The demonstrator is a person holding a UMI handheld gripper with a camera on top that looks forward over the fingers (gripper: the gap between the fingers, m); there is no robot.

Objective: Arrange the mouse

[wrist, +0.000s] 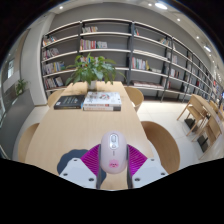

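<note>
Gripper view shows the gripper [113,168] with fingers clamped on the mouse [113,152]; lowering it level onto the table [60,125] seems wise.

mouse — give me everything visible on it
The mouse is a light, whitish computer mouse with a smooth, plastic-looking shell and a small scroll wheel along its centre line. It lies flat, lengthwise between the tongs, wheel end pointing away toward the books farther along the wooden table. The pink pads sit close against both its sides, so the tongs appear shut on it. Whether it rests on the table or is lifted cannot be told. No cable is visible.
</note>
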